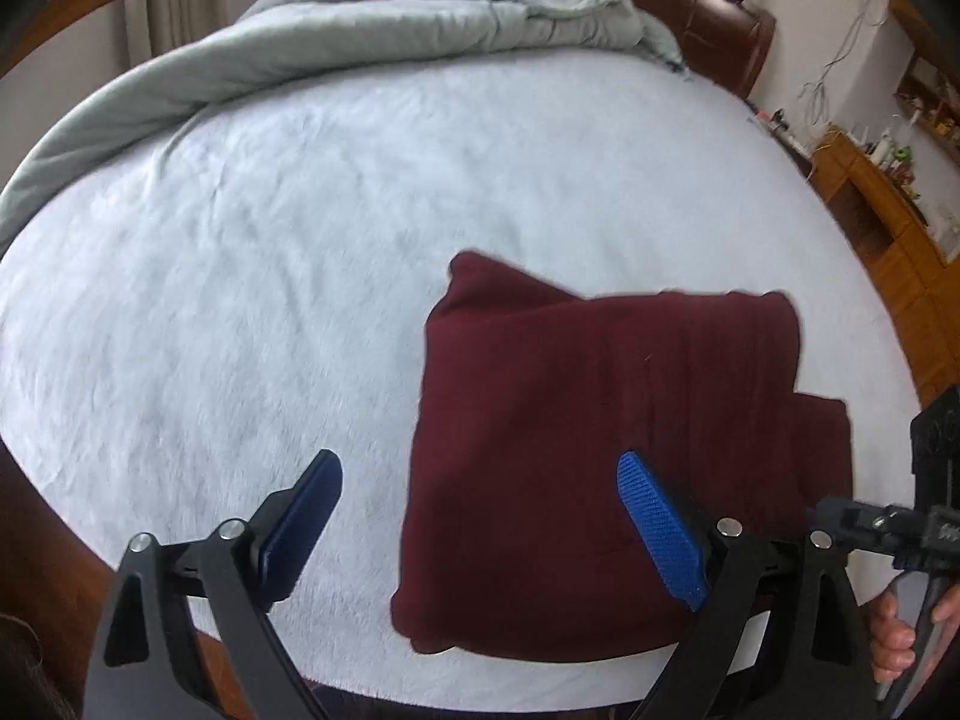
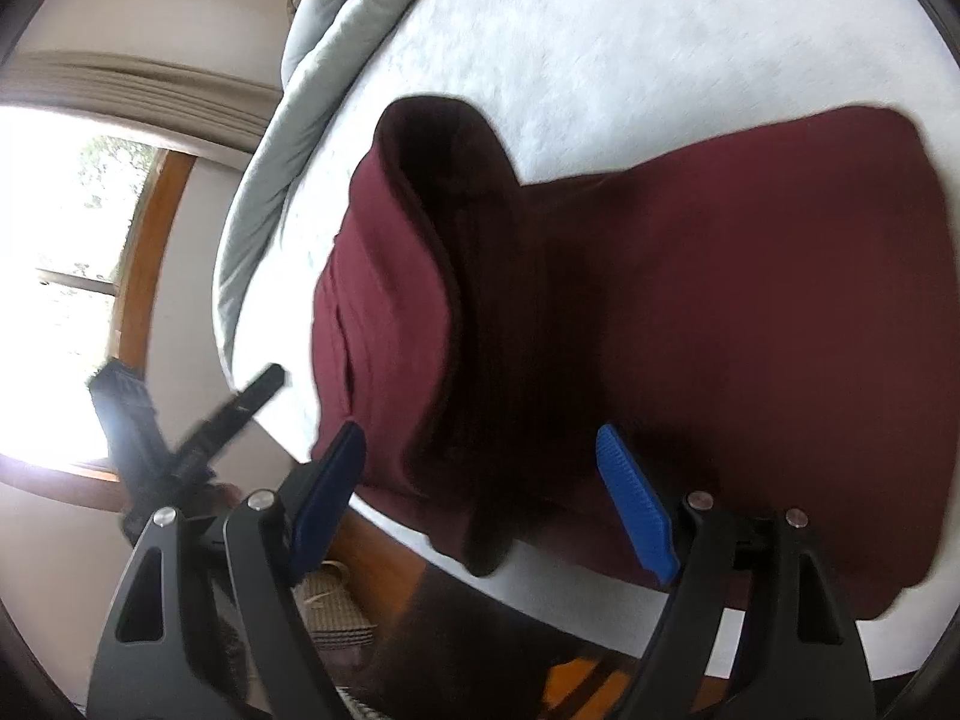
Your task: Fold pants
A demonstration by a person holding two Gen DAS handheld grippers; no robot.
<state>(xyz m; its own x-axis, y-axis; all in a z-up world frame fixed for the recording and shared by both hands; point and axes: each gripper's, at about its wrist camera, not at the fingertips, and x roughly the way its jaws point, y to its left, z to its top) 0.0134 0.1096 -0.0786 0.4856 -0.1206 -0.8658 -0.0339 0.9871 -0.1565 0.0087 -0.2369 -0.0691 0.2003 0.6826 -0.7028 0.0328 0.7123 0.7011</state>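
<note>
Dark red pants (image 1: 600, 420) lie folded into a thick rectangle on the white bed (image 1: 240, 240), near its front edge. My left gripper (image 1: 477, 465) hovers open over the pants' left edge; one blue pad is above the sheet and the other above the cloth, and neither touches. In the right wrist view the pants (image 2: 720, 300) fill the middle, with a rolled fold standing up on their left side. My right gripper (image 2: 480, 435) is open above the near end of that fold, its pads apart from the cloth. The right gripper's body (image 1: 936, 480) and a hand (image 1: 894, 642) show at the left view's right edge.
A grey duvet (image 1: 360, 30) is bunched along the bed's far side. A brown headboard (image 1: 720, 24) and a wooden cabinet (image 1: 888, 222) stand beyond the bed. The right wrist view shows a bright window (image 2: 60, 270), the bed's edge and a woven bag (image 2: 336, 606) on the floor.
</note>
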